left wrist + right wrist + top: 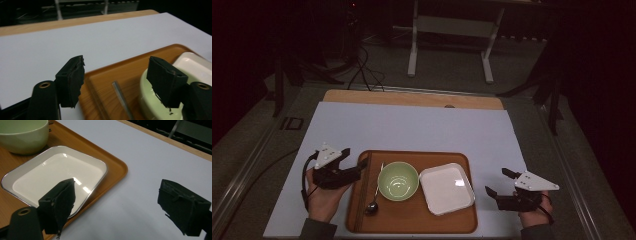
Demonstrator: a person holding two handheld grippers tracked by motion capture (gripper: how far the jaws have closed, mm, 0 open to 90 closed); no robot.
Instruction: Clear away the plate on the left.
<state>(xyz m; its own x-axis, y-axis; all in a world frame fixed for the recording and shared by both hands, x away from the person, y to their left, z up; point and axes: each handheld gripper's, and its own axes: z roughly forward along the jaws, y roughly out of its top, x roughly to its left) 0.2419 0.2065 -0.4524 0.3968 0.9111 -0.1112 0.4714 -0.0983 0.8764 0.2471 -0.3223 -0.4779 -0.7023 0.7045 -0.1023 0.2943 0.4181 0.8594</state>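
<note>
A brown tray (412,220) lies on the near part of the table. It holds a green bowl (398,180), a white square plate (447,187) to the bowl's right, and a spoon (373,205) left of the bowl. My left gripper (354,157) stands open at the tray's left edge, nothing between its jaws. In the left gripper view (117,60) the spoon handle (121,97) and bowl (150,105) lie just ahead on the tray (112,72). My right gripper (496,181) is open over the mat, right of the tray. The right gripper view (117,182) faces the plate (57,172) and tray corner (117,167).
A pale mat (412,125) covers the wooden table (412,97). Behind the table, a white stand (449,45) and cables (367,70) sit on the dark floor. Metal rails run along both sides of the table.
</note>
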